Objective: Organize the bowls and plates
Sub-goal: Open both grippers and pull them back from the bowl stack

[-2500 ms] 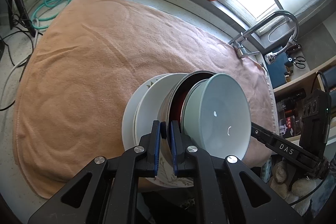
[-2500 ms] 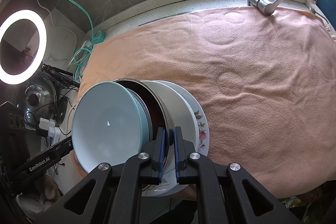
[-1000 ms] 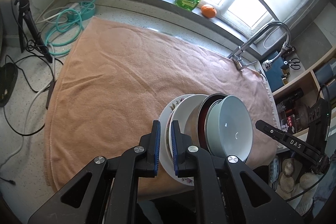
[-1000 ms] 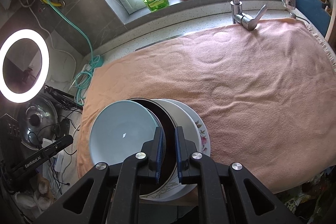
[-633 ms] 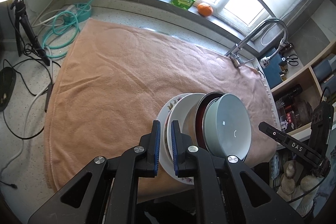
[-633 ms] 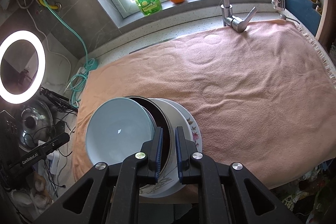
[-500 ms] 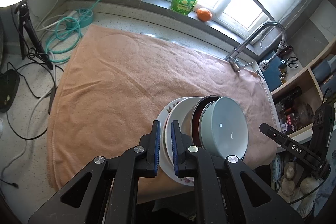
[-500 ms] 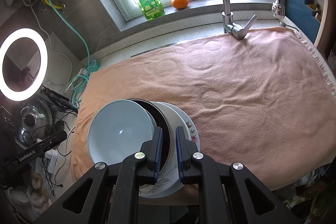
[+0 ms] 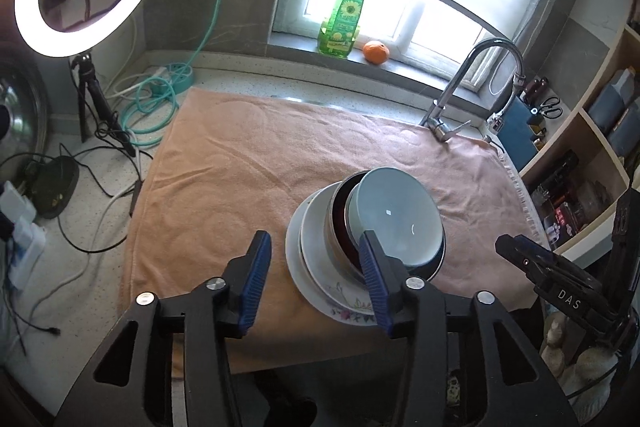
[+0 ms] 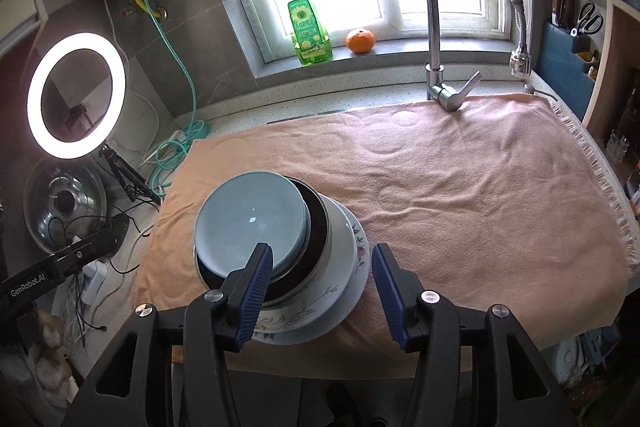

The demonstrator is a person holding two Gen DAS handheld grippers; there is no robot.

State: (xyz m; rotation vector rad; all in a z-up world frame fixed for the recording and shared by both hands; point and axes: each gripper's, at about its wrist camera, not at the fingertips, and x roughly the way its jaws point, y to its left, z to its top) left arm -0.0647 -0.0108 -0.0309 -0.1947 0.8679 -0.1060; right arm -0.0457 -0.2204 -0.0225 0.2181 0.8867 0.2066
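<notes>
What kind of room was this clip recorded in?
Most likely a home kitchen counter by a window: a curved chrome faucet, a green dish-soap bottle on the sill, and a stack of plates and bowls on a peach towel covering the counter.

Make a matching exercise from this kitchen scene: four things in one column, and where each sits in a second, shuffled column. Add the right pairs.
Things:
1. pale blue bowl
2. flowered plate
3. orange
4. ring light

Places:
A. on the windowsill beside the green soap bottle
B. top of the stack of dishes
C. standing off the left edge of the towel
D. bottom of the stack, on the towel

Pairs: 1-B, 2-D, 3-A, 4-C
</notes>
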